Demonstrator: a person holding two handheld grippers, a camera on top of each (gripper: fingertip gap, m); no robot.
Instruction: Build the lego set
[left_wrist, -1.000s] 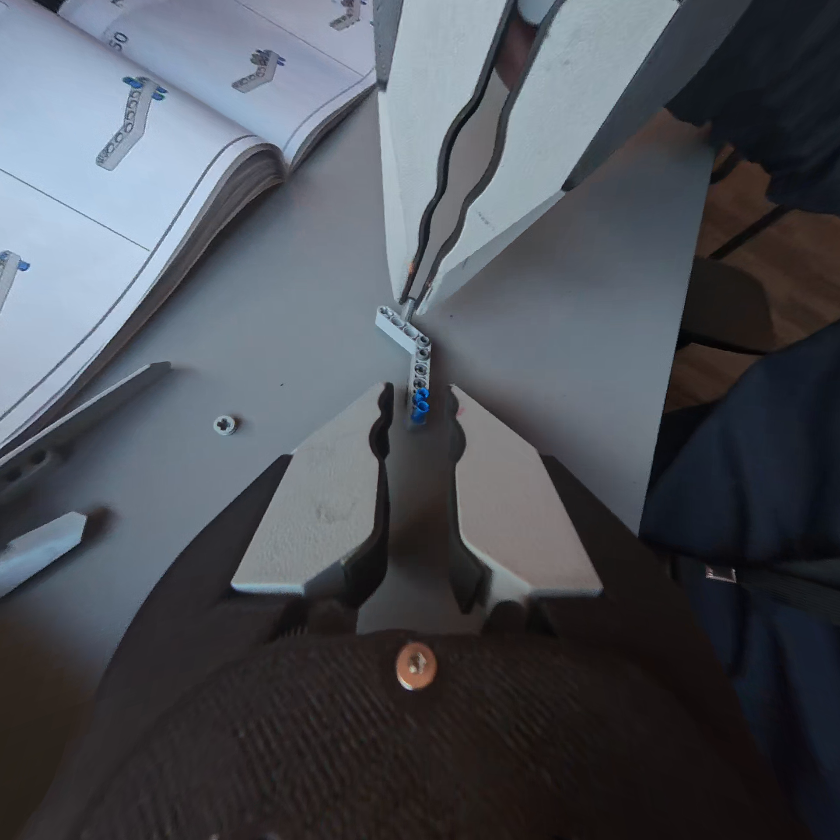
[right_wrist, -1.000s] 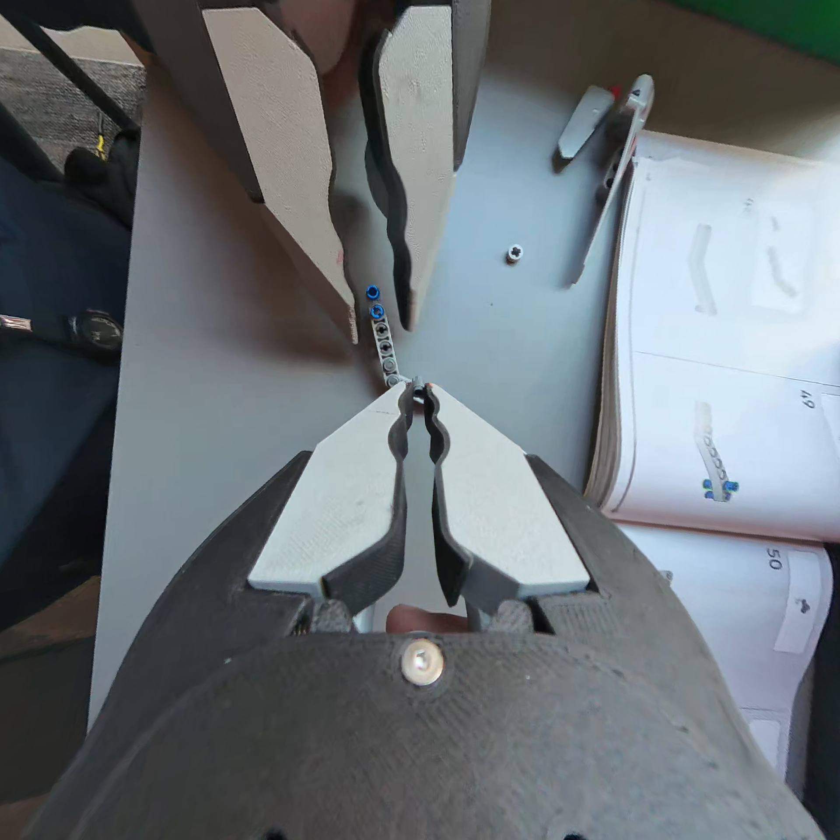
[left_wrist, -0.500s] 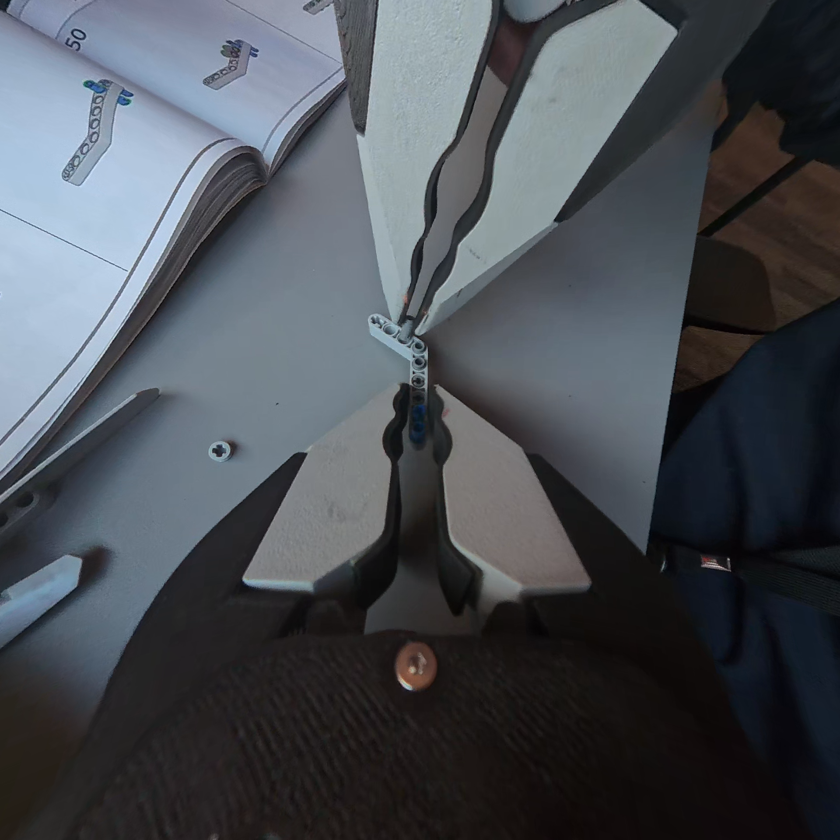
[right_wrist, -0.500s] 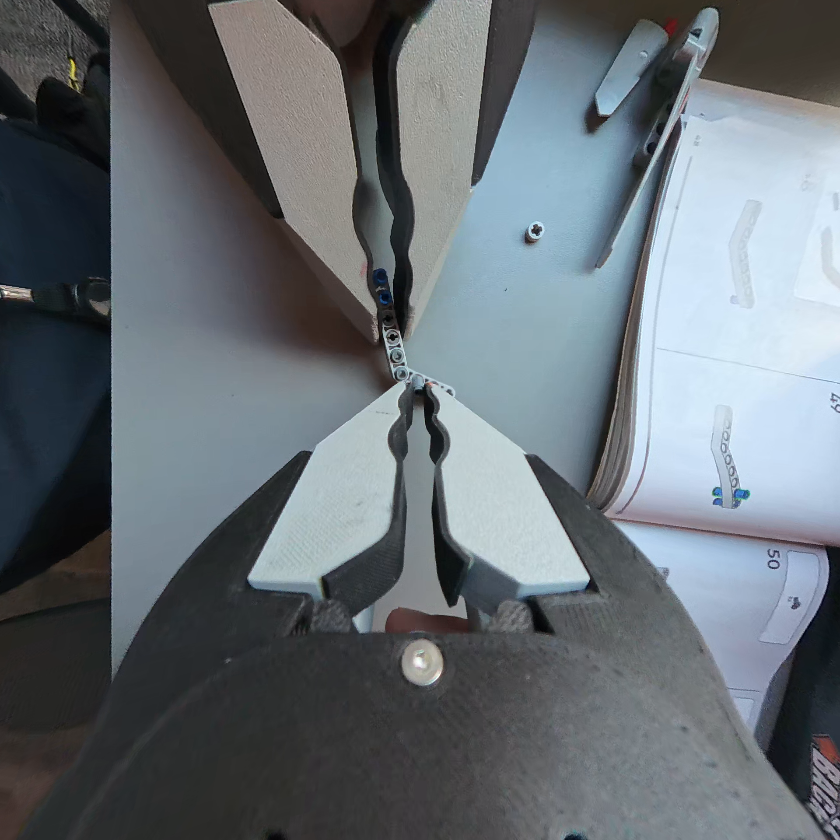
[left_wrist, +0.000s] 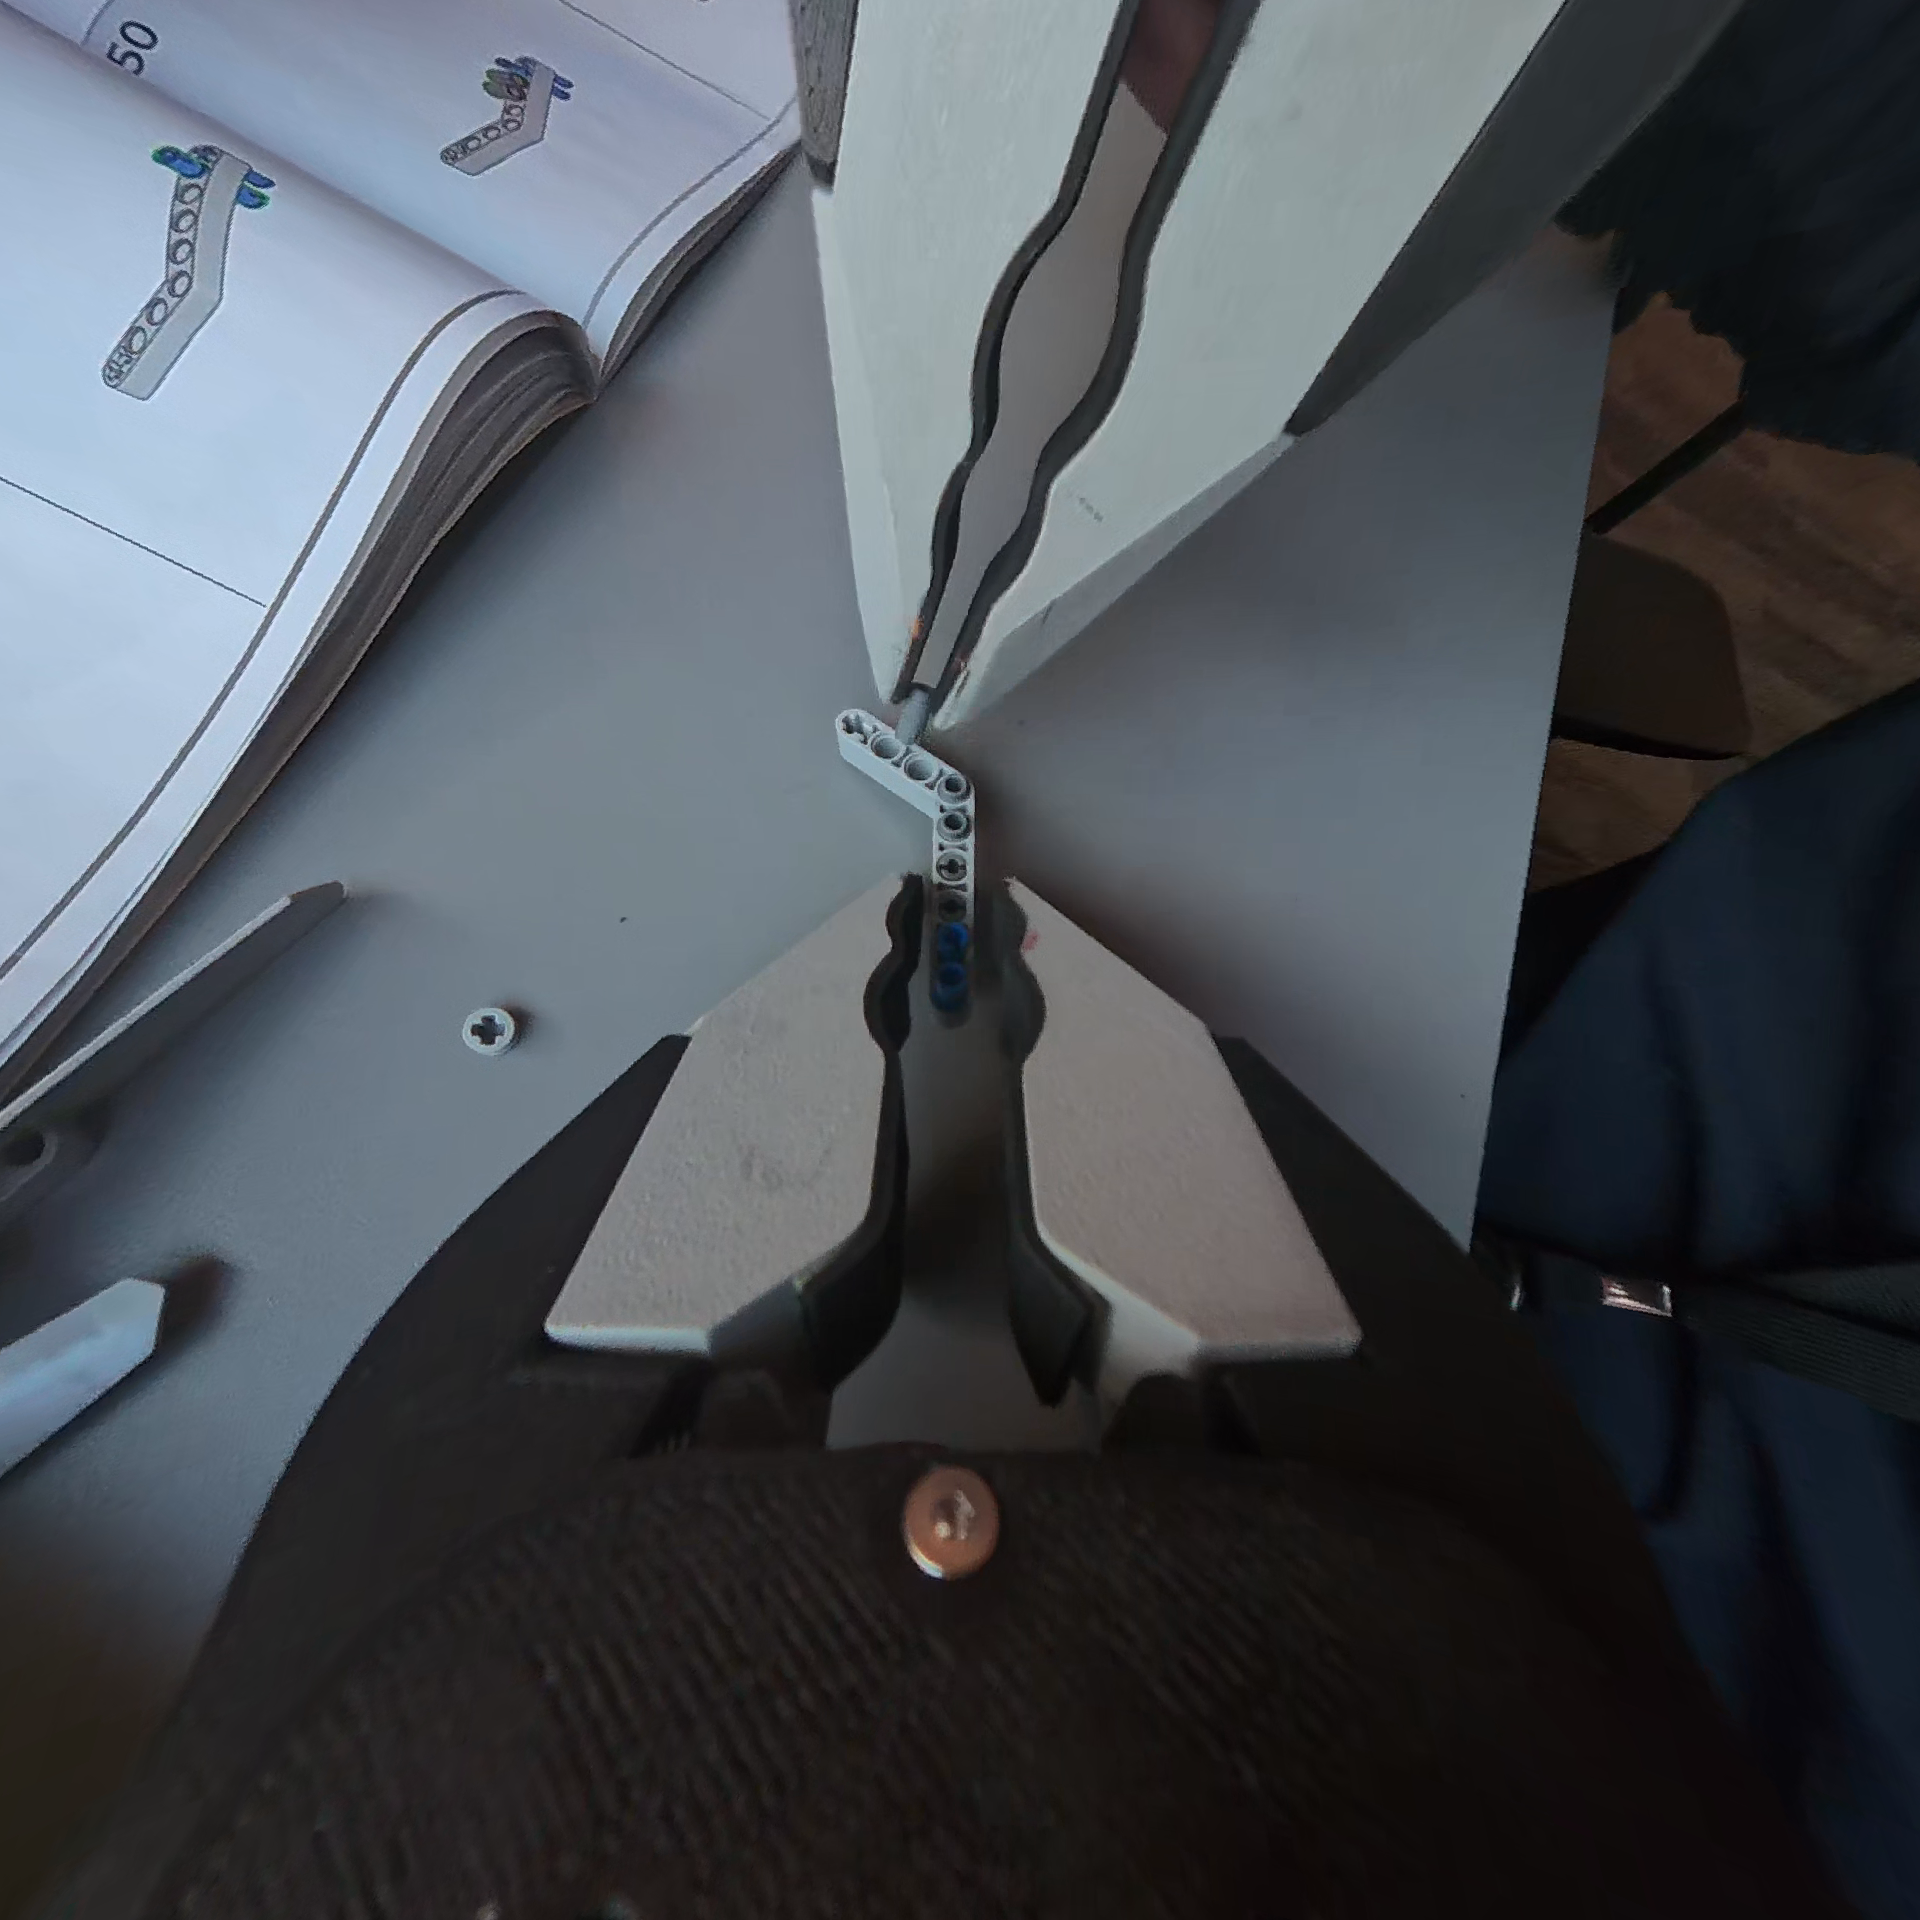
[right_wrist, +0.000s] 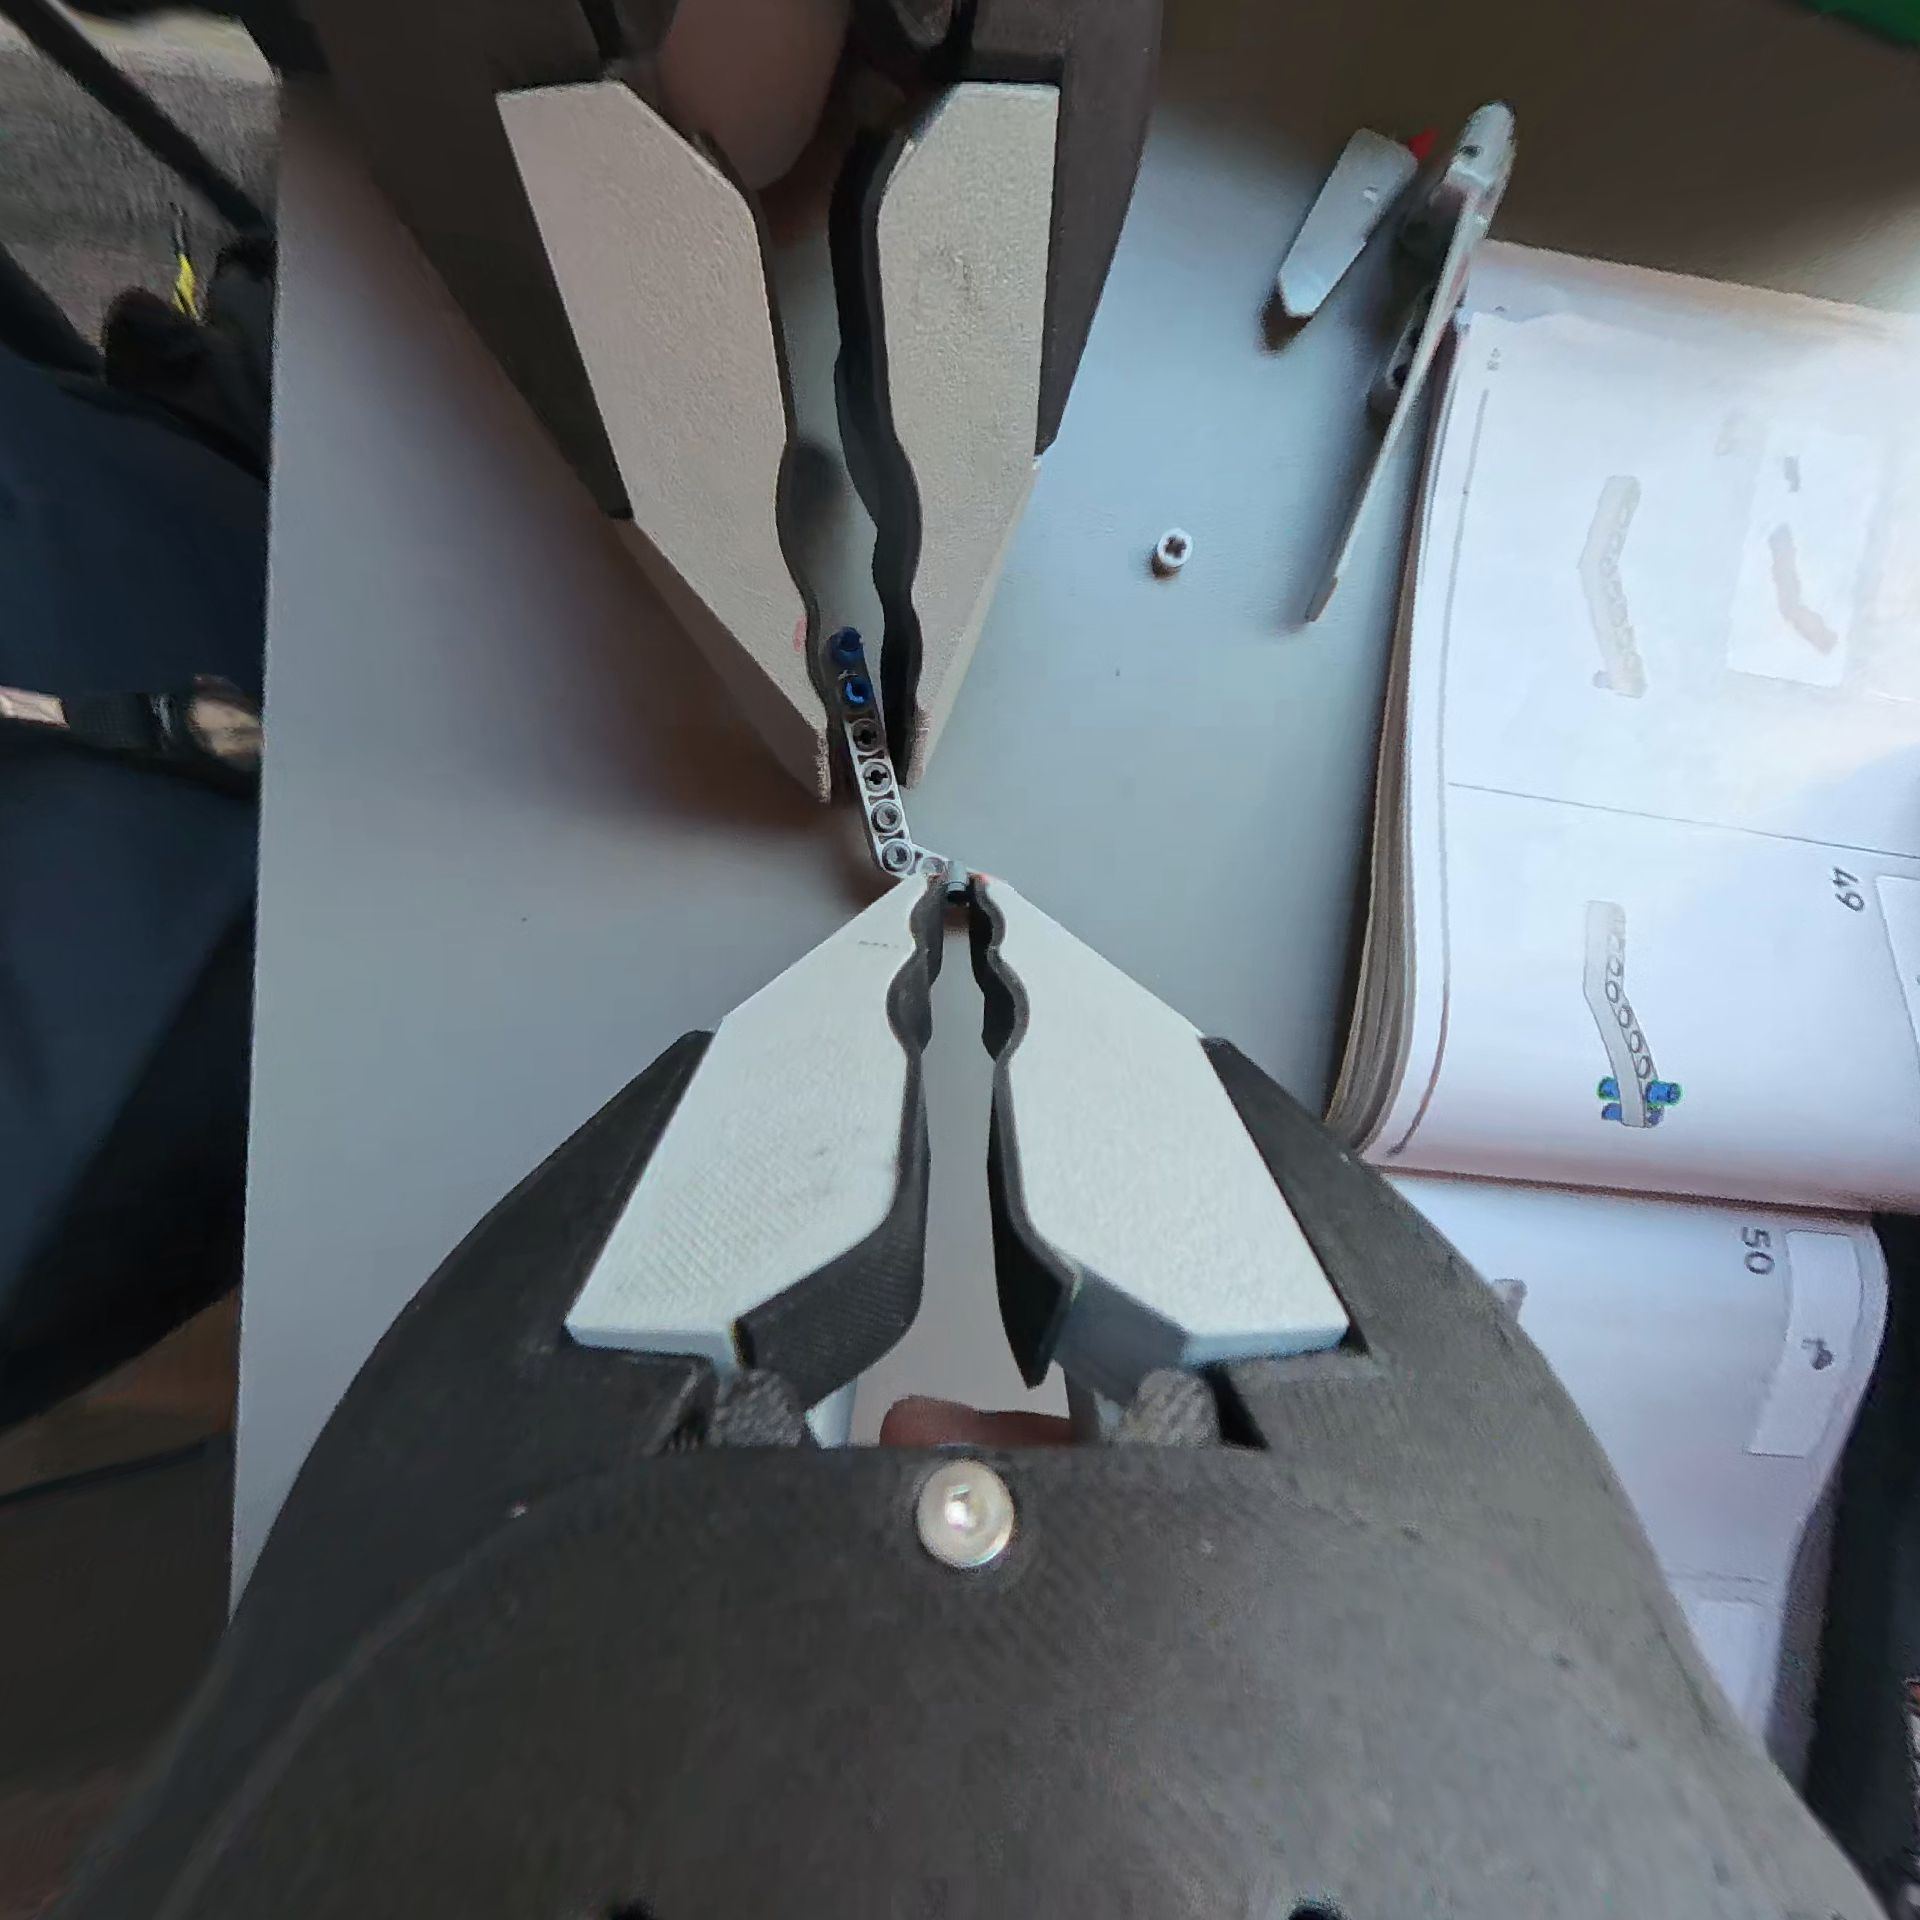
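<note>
A grey bent beam (left_wrist: 951, 821) with two blue pins (left_wrist: 949, 956) at one end lies just over the grey table (left_wrist: 675, 831). My left gripper (left_wrist: 956, 904) is shut on the beam's blue-pin end. My right gripper (right_wrist: 951, 891) is shut on a small grey pin (right_wrist: 953, 891) and holds it against the beam's short arm. In the left wrist view the right gripper (left_wrist: 925, 707) comes in from the top with the pin (left_wrist: 914, 719) at its tips. In the right wrist view the left gripper (right_wrist: 868, 769) comes in from the top, closed on the beam (right_wrist: 883, 821).
An open instruction booklet (left_wrist: 260, 364) lies beside the work spot, also in the right wrist view (right_wrist: 1662, 831). A small grey bush (left_wrist: 491, 1031) and long grey pieces (left_wrist: 177, 997) lie near it. The table edge (left_wrist: 1538, 831) is close, with a person in dark clothing beyond. My two grippers' fingertips are within a few centimetres of each other.
My left gripper's jaws have closed from open onto the beam's blue-pin end. My right gripper has stayed shut on the pin and has kept it at the beam's short arm.
</note>
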